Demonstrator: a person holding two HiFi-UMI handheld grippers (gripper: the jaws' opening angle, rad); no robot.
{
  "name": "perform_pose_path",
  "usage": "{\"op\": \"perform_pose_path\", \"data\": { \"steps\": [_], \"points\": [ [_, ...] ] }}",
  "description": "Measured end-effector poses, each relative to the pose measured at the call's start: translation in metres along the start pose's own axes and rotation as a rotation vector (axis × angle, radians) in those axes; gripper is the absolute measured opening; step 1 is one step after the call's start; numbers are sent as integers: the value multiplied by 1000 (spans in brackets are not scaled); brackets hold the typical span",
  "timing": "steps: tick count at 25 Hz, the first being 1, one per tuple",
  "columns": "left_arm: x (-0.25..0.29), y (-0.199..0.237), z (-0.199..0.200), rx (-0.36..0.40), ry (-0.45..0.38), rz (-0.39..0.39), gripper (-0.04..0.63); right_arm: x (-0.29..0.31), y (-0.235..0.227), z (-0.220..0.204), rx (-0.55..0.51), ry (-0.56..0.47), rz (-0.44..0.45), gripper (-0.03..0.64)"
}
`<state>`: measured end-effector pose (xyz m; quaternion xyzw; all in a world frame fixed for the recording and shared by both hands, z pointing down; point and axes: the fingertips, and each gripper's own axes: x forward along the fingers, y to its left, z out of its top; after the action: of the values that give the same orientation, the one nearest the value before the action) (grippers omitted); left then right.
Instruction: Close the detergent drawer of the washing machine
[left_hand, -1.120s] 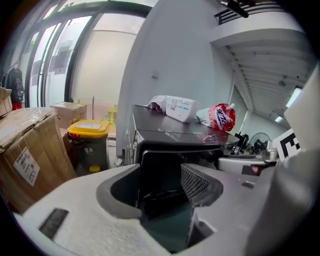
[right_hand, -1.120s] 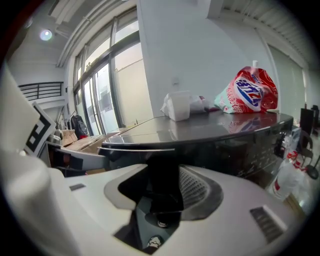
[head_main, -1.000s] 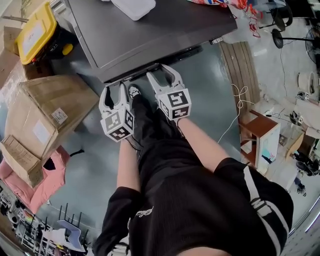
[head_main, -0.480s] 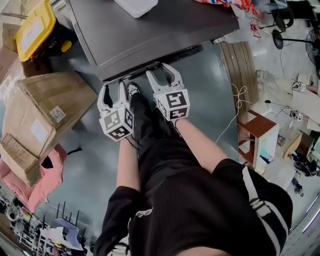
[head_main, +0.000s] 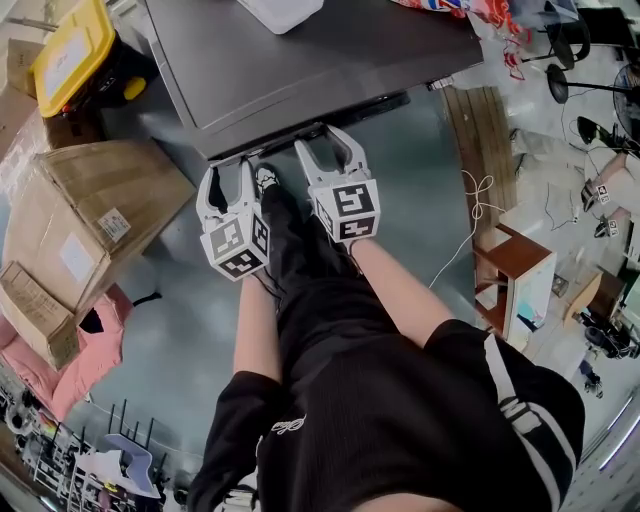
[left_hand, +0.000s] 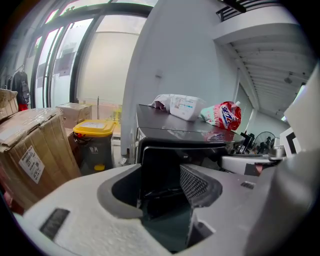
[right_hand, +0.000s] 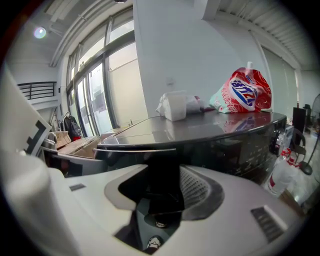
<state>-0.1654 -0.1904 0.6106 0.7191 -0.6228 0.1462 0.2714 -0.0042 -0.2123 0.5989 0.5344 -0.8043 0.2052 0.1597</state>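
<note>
The dark grey washing machine (head_main: 300, 60) fills the top of the head view. Its detergent drawer (head_main: 268, 145) sticks out a little from the front edge. My left gripper (head_main: 228, 178) hovers just in front of the drawer's left part, jaws apart and empty. In the left gripper view the black drawer front (left_hand: 165, 165) shows between the left gripper's (left_hand: 160, 192) jaws. My right gripper (head_main: 326, 146) stands open at the drawer's right end, tips close to the machine's front. In the right gripper view the drawer's edge (right_hand: 135, 148) runs just above the right gripper's (right_hand: 160, 197) jaws.
Cardboard boxes (head_main: 90, 220) and a yellow-lidded bin (head_main: 70, 55) stand left of the machine. A red detergent pouch (right_hand: 242, 95) and a white pack (head_main: 280, 12) lie on its top. A wooden stool (head_main: 515, 265) stands at the right. The person's shoe (head_main: 268, 182) shows between the grippers.
</note>
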Motion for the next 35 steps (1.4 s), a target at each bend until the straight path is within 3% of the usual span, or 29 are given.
{"op": "perform_pose_path", "data": {
  "steps": [35],
  "points": [
    [0, -1, -1, -81, 1, 59, 245, 0, -5, 3, -22, 8, -65, 219]
  ]
}}
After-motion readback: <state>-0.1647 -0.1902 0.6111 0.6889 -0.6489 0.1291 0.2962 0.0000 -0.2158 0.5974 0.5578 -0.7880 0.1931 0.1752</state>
